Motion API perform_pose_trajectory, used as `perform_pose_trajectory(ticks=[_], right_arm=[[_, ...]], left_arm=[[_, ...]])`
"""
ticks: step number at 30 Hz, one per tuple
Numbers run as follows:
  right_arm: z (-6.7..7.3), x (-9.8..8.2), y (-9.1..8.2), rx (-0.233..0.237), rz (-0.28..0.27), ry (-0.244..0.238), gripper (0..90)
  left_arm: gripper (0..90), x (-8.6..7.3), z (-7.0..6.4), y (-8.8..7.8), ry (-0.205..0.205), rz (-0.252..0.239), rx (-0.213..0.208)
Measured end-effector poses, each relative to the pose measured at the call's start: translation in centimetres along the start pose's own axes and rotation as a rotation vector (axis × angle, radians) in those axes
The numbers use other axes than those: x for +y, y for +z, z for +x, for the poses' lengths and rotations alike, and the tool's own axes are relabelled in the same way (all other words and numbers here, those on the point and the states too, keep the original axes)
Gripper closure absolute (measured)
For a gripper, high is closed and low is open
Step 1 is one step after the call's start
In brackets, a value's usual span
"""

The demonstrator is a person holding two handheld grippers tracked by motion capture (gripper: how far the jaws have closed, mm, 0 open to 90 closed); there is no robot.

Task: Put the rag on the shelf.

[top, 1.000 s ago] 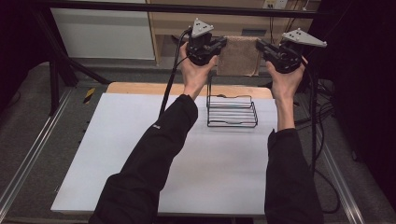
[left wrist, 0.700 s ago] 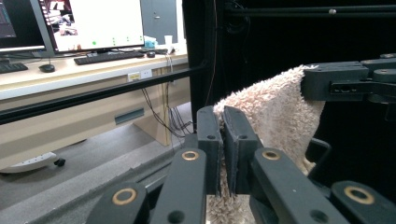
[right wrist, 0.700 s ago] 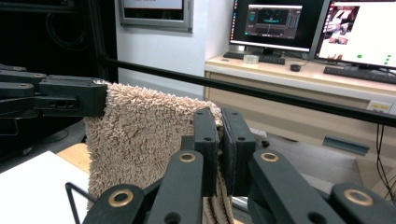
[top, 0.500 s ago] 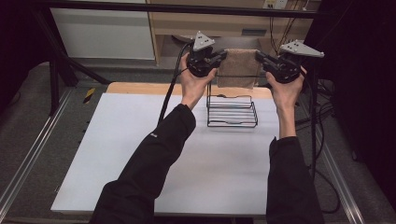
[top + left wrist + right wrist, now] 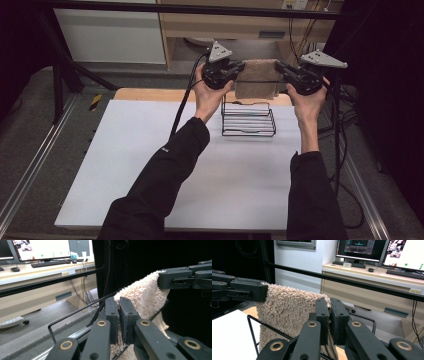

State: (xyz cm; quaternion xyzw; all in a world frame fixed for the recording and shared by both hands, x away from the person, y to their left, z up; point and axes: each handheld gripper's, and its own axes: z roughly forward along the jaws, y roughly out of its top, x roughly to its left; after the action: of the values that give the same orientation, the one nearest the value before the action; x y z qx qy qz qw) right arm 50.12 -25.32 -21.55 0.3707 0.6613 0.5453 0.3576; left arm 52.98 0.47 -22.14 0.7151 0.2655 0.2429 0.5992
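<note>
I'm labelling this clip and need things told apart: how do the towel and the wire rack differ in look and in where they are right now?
The towel is soft, tan and fluffy; the wire rack is thin, black and rigid. The towel hangs in the air, pinched at its top corners by the left tool and the right tool; the rack stands on the white table, ungripped. Both sit at the table's far end.

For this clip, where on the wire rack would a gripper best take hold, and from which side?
Probably the wire rack's raised back rail, from above, fingers straddling the thin wire. It stands upright and apart from the basket wires. Both grippers, left and right, are shut on the beige towel, so one must first let go.
</note>
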Motion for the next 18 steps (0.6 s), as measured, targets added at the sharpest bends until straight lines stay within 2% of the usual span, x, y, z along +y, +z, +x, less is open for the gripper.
perform_pose_trajectory(ticks=[9,18], right_arm=[[0.4,-0.4,-1.0,0.011,0.003,-0.004,85.6],[0.8,-1.3,-2.0,0.032,0.024,0.003,85.3]], left_arm=[[85.3,-0.3,-0.4,-0.6,0.003,0.009,-0.028],[84.7,-0.9,-1.0,-1.1,0.005,0.049,-0.058]])
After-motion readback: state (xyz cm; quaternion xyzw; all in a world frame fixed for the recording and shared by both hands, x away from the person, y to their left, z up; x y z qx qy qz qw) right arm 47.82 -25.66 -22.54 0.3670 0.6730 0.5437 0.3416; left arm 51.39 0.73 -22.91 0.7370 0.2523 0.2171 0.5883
